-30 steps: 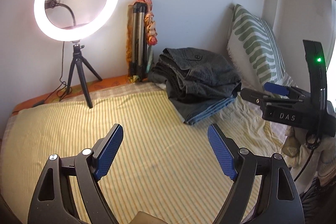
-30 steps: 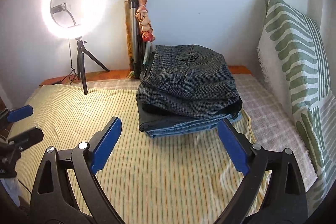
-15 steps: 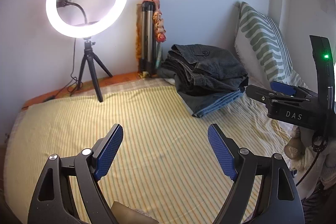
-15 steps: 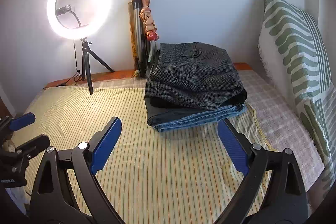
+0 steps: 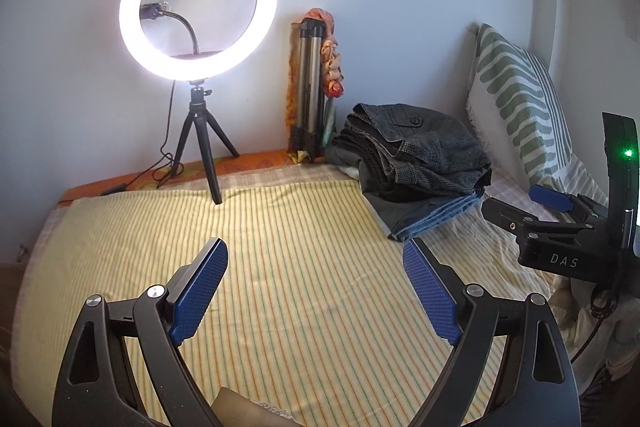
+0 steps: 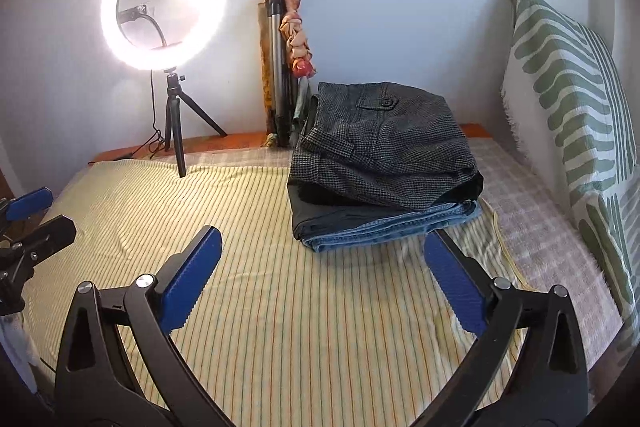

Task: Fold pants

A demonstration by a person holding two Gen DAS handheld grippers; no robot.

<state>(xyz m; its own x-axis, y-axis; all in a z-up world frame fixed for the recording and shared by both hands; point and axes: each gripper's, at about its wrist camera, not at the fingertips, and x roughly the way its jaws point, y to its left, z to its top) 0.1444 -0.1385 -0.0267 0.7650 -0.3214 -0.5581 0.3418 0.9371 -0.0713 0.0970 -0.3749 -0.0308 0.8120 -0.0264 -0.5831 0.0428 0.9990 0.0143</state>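
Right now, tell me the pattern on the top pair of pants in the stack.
Fine dark grey houndstooth-like check on the top pants; right wrist view shows it best.

Open yellow striped bedsheet lies ahead of both grippers. A stack of folded grey, black and denim pants blocks the far right; a lit ring light on a black tripod stands far left.

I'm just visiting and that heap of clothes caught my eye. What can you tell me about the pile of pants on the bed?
The pile of pants is a neat stack of folded pairs: grey houndstooth wool-like pants on top, with a buttoned pocket flap, a dark pair under them, and blue jeans at the bottom. It lies flat on the striped yellow sheet, near the wall and the green-patterned pillow. Neither gripper touches it.
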